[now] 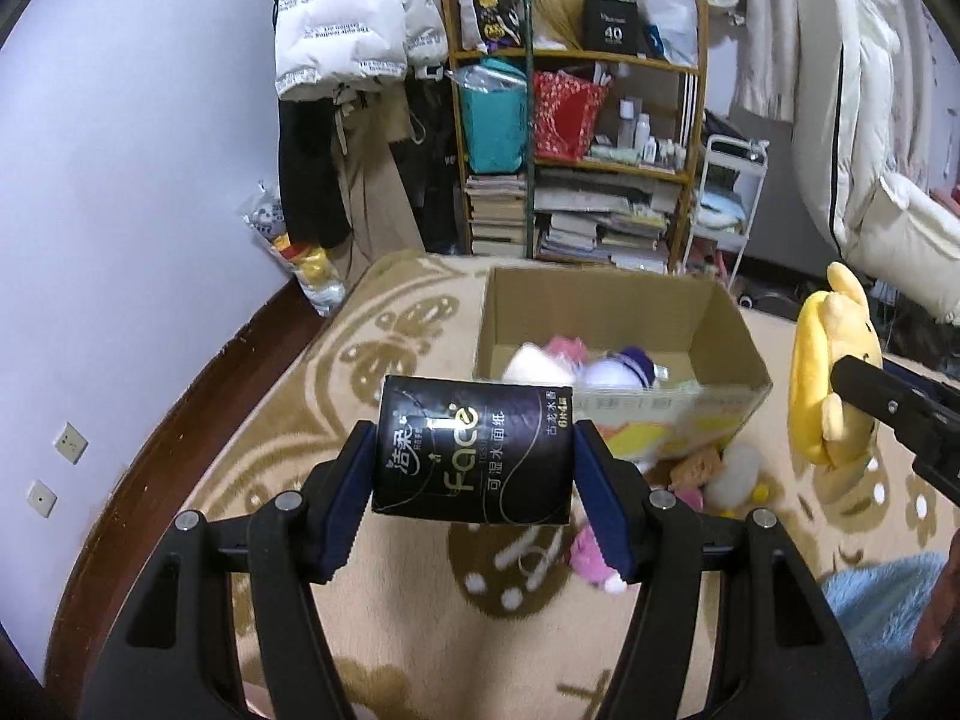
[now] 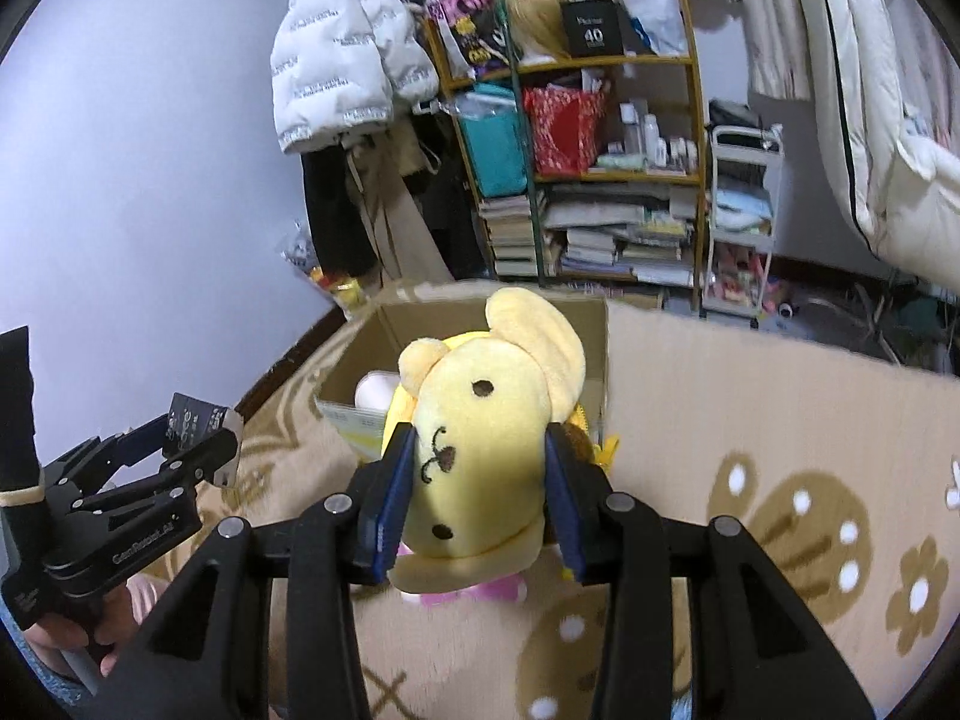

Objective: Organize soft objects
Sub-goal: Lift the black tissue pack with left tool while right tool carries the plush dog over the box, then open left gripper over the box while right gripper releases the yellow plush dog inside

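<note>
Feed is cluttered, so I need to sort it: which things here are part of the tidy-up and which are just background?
Job:
- tissue pack in left tool
- yellow plush in right tool
- cardboard box, plush toys already inside
- loose toys on rug beside box

Background:
- bookshelf
- white jacket
- white cart

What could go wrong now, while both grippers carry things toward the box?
1. The left gripper holds the tissue pack only by its ends; it may slip out.
2. The right gripper squeezes the soft yellow plush, which may slide free.
3. The box already holds toys, so drops may bounce out.
</note>
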`<state>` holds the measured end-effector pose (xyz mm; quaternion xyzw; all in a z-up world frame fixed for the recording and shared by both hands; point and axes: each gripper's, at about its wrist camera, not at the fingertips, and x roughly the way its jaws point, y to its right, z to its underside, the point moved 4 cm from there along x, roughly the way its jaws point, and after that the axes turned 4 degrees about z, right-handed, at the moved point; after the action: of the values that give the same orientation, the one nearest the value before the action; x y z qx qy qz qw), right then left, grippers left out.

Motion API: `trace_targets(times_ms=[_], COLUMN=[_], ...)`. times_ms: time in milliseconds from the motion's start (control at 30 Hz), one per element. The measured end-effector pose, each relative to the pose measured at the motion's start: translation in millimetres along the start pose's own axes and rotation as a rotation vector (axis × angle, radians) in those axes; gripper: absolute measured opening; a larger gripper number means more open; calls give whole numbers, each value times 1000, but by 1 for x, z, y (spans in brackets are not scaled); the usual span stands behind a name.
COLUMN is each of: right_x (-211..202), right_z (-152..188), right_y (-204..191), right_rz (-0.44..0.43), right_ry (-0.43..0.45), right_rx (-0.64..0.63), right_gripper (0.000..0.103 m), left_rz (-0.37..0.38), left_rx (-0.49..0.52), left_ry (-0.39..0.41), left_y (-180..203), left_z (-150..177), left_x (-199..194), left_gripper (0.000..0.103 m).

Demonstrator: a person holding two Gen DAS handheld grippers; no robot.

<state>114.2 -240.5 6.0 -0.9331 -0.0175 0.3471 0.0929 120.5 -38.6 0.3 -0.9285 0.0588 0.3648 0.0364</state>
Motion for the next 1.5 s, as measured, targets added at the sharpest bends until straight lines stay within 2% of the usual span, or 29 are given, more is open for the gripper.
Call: trace_targets(times_ms=[233,633,700,800,1033,1133,1367,1400,1467,1500], right_x=[16,58,64,74,104,112,122,123,125,127], right_z=[-36,-62,-63,-61,-47,-41,-33,-32,-31,-31], right_y=[-8,-4,-1,5,13,19,25,26,27,28], right_rz=[-15,-33,-35,-52,-47,-45,-37,-33,-23,-21], right_ry=[39,46,65,68,2,-27,-62,-67,-76,-83], right_rx=[-35,-78,-91,-90,-99,-82,-60,-59,-60,-60], right_gripper=[45,47,47,48,49,51,52,53,53,54], left_rz=[-59,-49,-63,-43,6,50,74,74,63,60], left_rx=[39,83,87,107,157,153,177,180,182,179], left_ry=[59,99,107,101,75,56,35,35,31,31], left_y=[1,16,18,23,41,46,56,56,56,55], left_z=[-35,-78,-79,-76,-62,-58,-53,-52,-53,-53], left_x=[13,59,68,83,109,118,130,130,133,134], left_gripper=[63,64,64,64,64,64,64,65,75,84])
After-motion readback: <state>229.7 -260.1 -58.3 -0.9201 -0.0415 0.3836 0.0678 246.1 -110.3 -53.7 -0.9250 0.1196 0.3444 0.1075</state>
